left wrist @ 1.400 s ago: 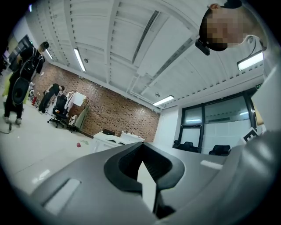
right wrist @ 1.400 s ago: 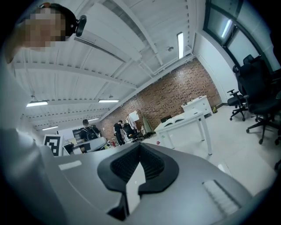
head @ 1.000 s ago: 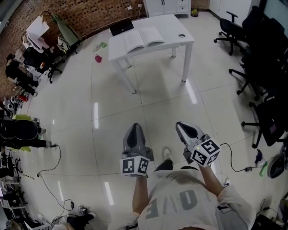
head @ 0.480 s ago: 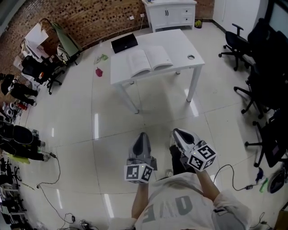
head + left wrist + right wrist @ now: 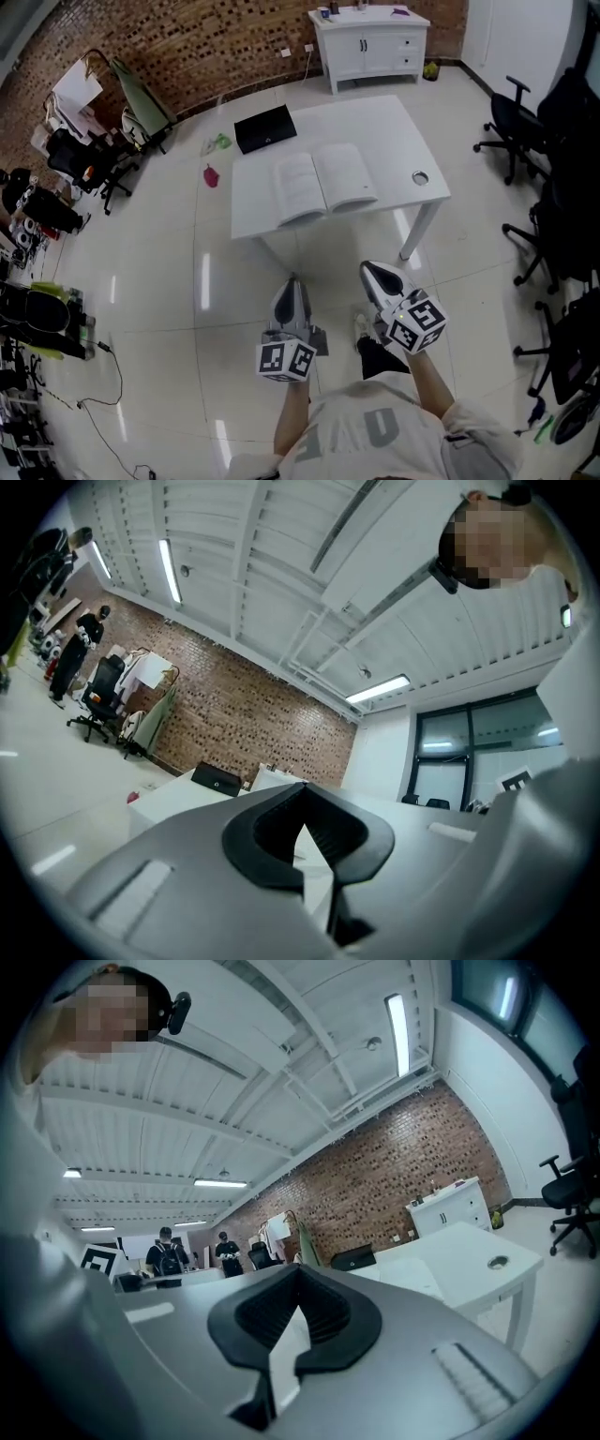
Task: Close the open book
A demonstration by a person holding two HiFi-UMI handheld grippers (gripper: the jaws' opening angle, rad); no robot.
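Observation:
An open book (image 5: 325, 181) lies flat, pages up, in the middle of a white table (image 5: 394, 131). A person holds both grippers side by side over the floor, short of the table's near edge, pointing at it. The left gripper (image 5: 292, 279) is shut with nothing in it. So is the right gripper (image 5: 367, 266). In the left gripper view the jaws (image 5: 302, 794) meet at the tip, with the table (image 5: 178, 799) beyond them. In the right gripper view the gripper (image 5: 300, 1269) shows the same closed tip before the table (image 5: 469, 1251).
A black closed laptop (image 5: 265, 128) lies at the table's far left corner, and a round cable hole (image 5: 419, 177) is near its right edge. A white cabinet (image 5: 368, 37) stands by the brick wall. Office chairs (image 5: 525, 131) line the right, more chairs (image 5: 84, 155) the left.
The person has walked forward with both grippers. The table and book have come much nearer in the head view. Both grippers stayed shut and side by side.

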